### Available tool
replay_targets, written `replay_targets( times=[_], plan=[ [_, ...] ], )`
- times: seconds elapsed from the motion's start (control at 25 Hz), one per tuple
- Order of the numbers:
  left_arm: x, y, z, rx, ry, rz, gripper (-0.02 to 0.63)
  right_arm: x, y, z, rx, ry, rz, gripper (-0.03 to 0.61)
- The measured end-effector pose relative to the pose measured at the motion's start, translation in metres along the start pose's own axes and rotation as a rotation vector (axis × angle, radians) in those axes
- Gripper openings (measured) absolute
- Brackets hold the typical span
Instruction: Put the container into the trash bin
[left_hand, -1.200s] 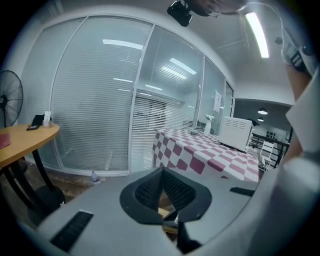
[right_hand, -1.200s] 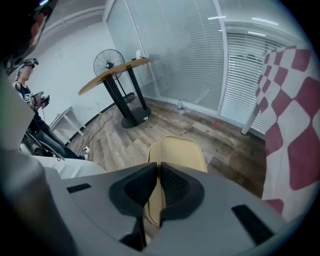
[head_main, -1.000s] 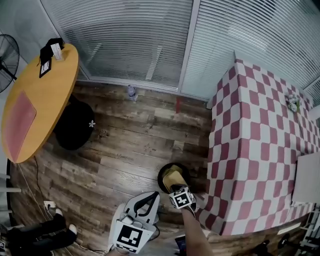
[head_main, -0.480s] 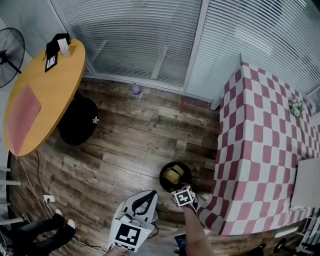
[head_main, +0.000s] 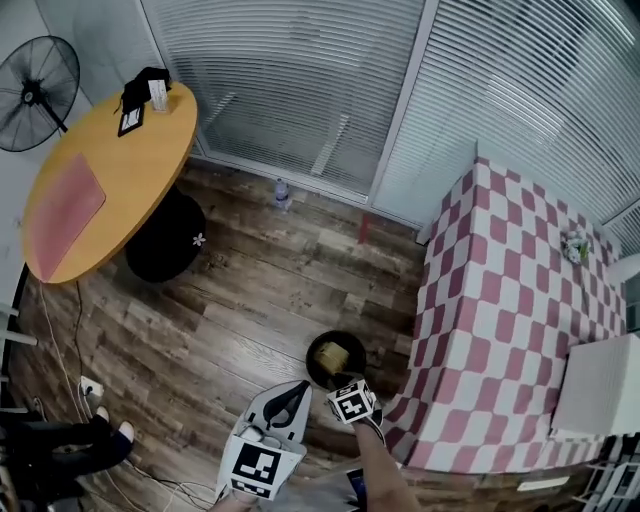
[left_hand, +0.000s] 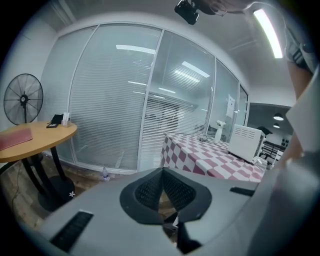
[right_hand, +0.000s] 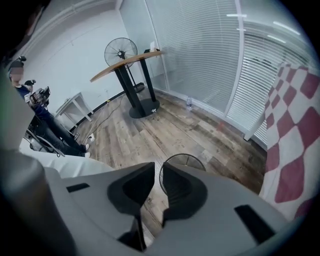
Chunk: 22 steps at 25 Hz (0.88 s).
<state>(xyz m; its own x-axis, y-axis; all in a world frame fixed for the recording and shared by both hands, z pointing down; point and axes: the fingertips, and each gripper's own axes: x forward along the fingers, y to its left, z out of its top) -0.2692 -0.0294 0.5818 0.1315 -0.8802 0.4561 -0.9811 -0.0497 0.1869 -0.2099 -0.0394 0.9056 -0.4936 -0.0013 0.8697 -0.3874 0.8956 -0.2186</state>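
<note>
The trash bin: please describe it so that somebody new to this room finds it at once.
Find the table with the red and white checked cloth. On the wooden floor by its near left corner stands the trash bin, small, round and black. Unlike the solid black table base further left, it is open, with a yellowish container inside.
</note>
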Motion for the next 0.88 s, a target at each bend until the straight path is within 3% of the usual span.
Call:
replay_targets(
  times=[0.44,0.88],
  plan=[
    [-0.03,-0.04,0.022,-0.038,-0.042,0.113,0.003,-0.076,0.007,0.01,-0.106,-0.052,0.033,-0.001],
    [-0.05,-0.07,0.02,-0.035,-0.038,0.166,0.003,-0.165,0.037,0.062,-0.228,-0.315,0.074,-0.006]
  ],
)
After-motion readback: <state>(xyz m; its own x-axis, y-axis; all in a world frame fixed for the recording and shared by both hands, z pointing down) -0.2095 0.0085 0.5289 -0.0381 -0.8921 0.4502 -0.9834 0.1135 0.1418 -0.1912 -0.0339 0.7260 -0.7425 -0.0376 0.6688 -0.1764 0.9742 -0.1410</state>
